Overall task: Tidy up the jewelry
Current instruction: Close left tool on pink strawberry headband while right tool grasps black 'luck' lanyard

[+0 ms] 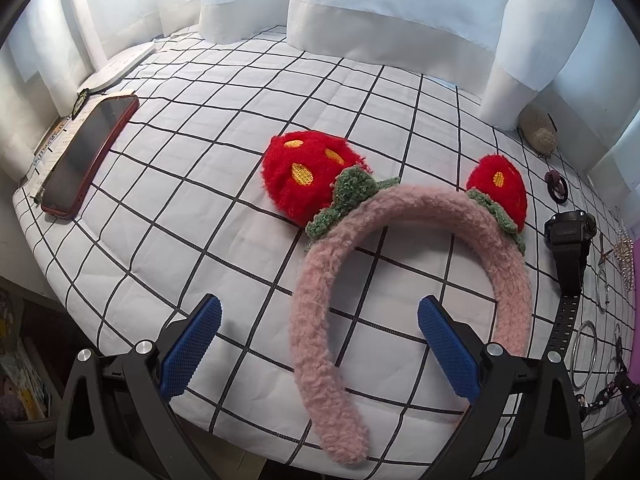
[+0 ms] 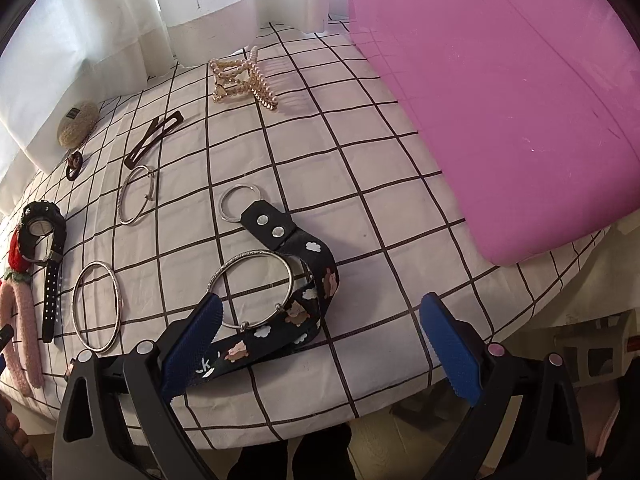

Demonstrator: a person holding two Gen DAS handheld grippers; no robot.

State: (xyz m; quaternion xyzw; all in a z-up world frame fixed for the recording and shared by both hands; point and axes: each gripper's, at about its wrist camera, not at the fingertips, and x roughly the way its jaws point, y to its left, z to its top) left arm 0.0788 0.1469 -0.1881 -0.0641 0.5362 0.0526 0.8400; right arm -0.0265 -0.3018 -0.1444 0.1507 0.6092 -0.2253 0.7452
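Well, table: a white cloth with a black grid (image 1: 224, 152) covers it, white curtains hanging down behind.
Left gripper (image 1: 320, 350): blue-padded fingers spread wide, holding nothing — one arm of the fluffy pink headband with two red strawberry ears (image 1: 404, 208) lies between them without touching either pad.
Headband: flat on the cloth, its arch toward the curtains, the open ends toward the near edge of the table.
Far left: a dark phone in a red case (image 1: 90, 156) lies near the table's left edge, well apart from the headband.
Right of the headband: a black digital wristwatch (image 2: 42, 248) lies stretched out, just beside the headband's right ear.
Right gripper (image 2: 320, 338): also wide open and empty — its left pad sits right at the rim of a silver bangle (image 2: 256, 290); whether it touches, I cannot tell.
Bangle: lies on top of a black lanyard strap printed with clouds and little bears (image 2: 304, 304), which ends in a key ring.
Other silver bangles: one plain hoop (image 2: 98, 306) near the watch strap, one thinner (image 2: 138, 194) farther back.
Farther back: a brown snap hair clip (image 2: 154, 138), a pearl claw clip (image 2: 240, 80), a dark hair tie (image 2: 74, 166) and a round beige woven piece (image 2: 78, 122).
Right side: a large pink sheet-like surface (image 2: 500, 100) lies over the cloth.
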